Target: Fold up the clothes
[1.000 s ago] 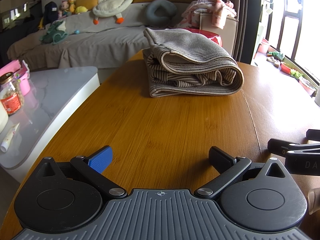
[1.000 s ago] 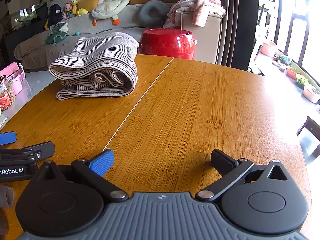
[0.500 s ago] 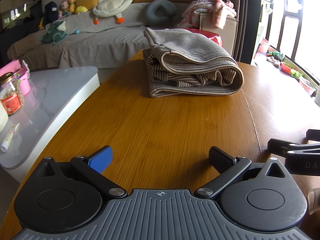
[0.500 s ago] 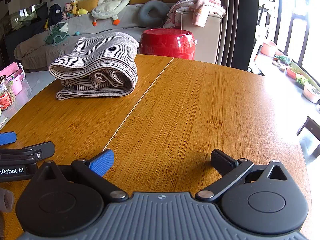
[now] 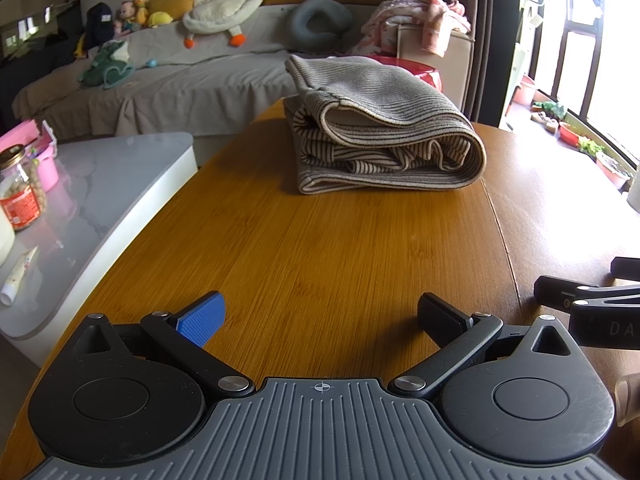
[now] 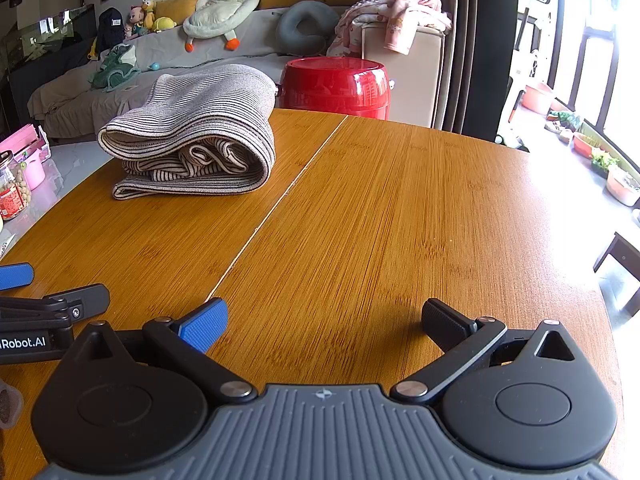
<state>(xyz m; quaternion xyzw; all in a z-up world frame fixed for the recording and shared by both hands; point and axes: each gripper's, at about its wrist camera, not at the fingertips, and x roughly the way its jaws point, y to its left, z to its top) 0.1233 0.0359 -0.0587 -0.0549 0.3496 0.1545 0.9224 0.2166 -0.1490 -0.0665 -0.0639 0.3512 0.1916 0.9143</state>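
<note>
The striped garment (image 5: 384, 136) lies in a loose bundle at the far side of the wooden counter (image 5: 340, 260), well apart from both tools. The left gripper (image 5: 320, 314) and the right gripper (image 6: 324, 318) rest low at the near edge, each with jaws spread and nothing between them. The bundle looks folded but bulgy, so I think it is better to reach with both together, pinch only the top layer at two corners, and pull it flat without dragging the whole pile.
</note>
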